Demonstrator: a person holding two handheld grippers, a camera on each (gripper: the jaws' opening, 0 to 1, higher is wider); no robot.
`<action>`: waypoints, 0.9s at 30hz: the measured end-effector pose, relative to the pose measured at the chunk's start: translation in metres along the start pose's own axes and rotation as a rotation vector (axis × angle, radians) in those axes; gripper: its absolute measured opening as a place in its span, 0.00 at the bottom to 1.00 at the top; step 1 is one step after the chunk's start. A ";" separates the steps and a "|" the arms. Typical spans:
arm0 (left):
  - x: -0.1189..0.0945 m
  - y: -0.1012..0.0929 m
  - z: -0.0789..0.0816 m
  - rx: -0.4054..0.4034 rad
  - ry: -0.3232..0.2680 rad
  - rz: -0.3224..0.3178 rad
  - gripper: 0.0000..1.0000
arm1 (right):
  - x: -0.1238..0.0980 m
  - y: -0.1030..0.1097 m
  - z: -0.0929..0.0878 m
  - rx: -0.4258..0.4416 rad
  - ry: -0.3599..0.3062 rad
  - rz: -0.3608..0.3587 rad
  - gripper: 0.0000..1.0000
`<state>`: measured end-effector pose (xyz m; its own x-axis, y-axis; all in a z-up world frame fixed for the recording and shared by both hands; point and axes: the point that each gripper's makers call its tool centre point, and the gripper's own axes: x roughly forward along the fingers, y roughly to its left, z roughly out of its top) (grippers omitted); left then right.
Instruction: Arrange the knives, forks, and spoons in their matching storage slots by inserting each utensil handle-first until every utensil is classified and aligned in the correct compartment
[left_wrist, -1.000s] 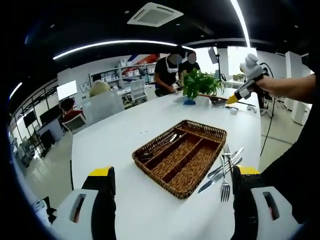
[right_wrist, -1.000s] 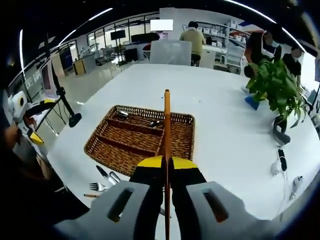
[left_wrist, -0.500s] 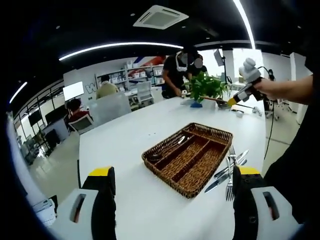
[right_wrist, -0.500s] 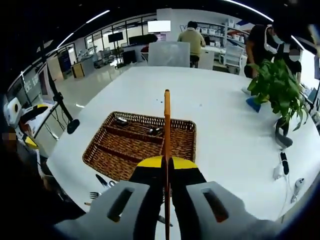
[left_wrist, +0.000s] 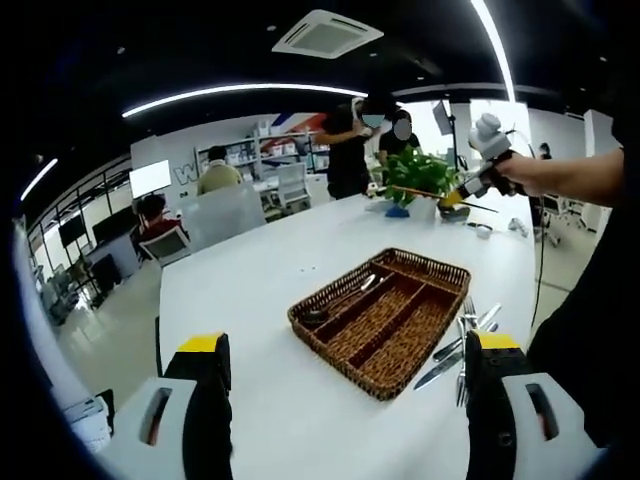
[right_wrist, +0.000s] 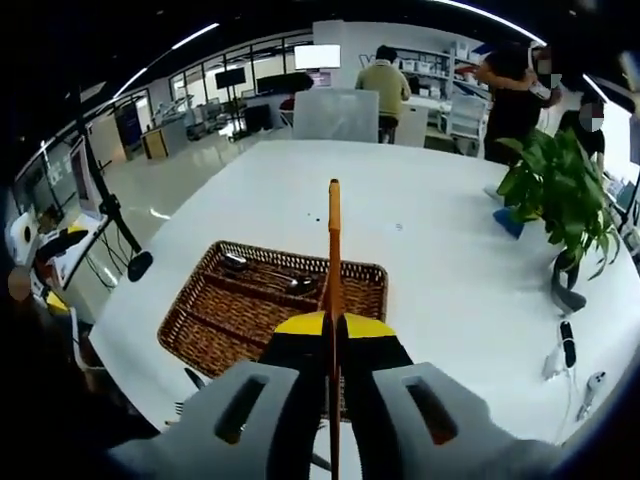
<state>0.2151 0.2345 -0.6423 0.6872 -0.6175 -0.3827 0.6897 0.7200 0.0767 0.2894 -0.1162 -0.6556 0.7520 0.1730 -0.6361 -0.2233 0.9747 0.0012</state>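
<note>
A brown wicker basket (left_wrist: 335, 355) with long slots lies on the white table; its far slot holds spoons (left_wrist: 345, 298). Loose forks and knives (left_wrist: 465, 335) lie beside its right edge. My left gripper (left_wrist: 348, 350) is open and empty, low in front of the basket. My right gripper (right_wrist: 334, 322) is shut on a thin orange-handled utensil (right_wrist: 334, 240) whose handle points forward over the basket (right_wrist: 188, 290); I cannot tell which kind it is. A hand holds that right gripper (left_wrist: 458, 195) high beyond the basket. The spoons (right_wrist: 265, 275) show in the far slot.
A potted green plant (left_wrist: 415, 170) (right_wrist: 560, 190) stands at the far end of the table. Small devices with cables (right_wrist: 565, 345) lie near it. People stand and sit behind the table. The left gripper (right_wrist: 55, 250) shows at the left edge.
Both cameras have drawn back a little, so the basket looks smaller. The right gripper stays shut on the utensil. The people at the back have shifted.
</note>
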 end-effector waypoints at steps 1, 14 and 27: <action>0.001 0.000 0.001 0.003 -0.001 0.000 0.99 | 0.001 0.000 0.002 0.001 -0.003 0.002 0.02; -0.008 0.006 -0.004 -0.005 0.004 0.021 0.99 | 0.016 -0.002 0.021 -0.020 -0.011 -0.003 0.02; -0.009 0.012 -0.009 -0.018 0.007 0.033 0.99 | 0.029 -0.005 0.028 -0.023 -0.009 -0.007 0.02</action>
<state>0.2154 0.2514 -0.6463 0.7080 -0.5909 -0.3869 0.6623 0.7457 0.0730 0.3293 -0.1125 -0.6523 0.7589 0.1673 -0.6293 -0.2319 0.9725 -0.0211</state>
